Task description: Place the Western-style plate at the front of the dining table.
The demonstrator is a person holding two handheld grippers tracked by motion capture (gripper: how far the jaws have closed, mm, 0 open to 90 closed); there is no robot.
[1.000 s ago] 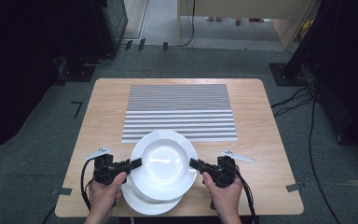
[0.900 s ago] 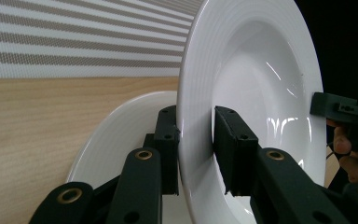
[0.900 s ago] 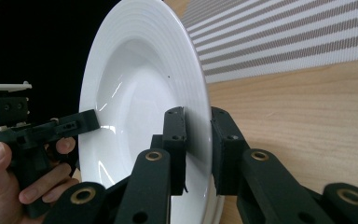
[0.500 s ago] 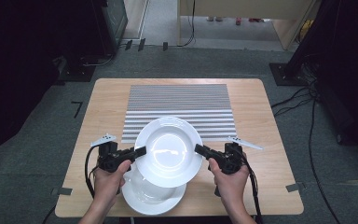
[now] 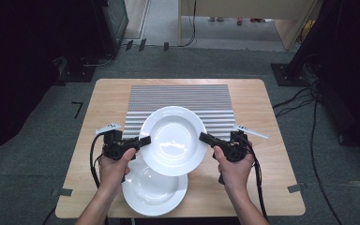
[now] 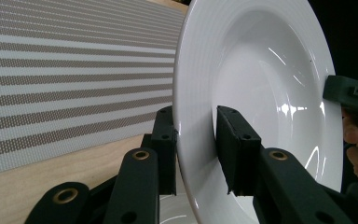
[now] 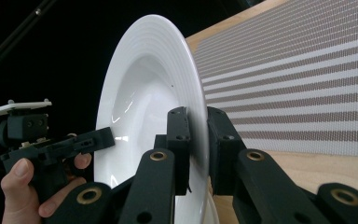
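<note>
A white deep plate (image 5: 173, 139) hangs level above the table, its far edge over the striped mat (image 5: 180, 96). My left gripper (image 5: 143, 140) is shut on its left rim and my right gripper (image 5: 204, 137) on its right rim. In the left gripper view the jaws (image 6: 196, 119) pinch the rim of the plate (image 6: 261, 84), one pad inside and one outside. The right gripper view has the same grip (image 7: 198, 116) on the plate (image 7: 144, 93), with the left gripper (image 7: 98, 135) across it. A second white plate (image 5: 154, 190) lies on the table below, partly covered.
The wooden table (image 5: 272, 140) has bare wood to the left and right of the mat. Black cables (image 5: 258, 178) trail from both grippers toward the near edge. Dark equipment and cables stand on the grey floor around the table.
Both grippers have lifted the upper plate and carried it away from the person toward the mat. More of the lower plate is uncovered now.
</note>
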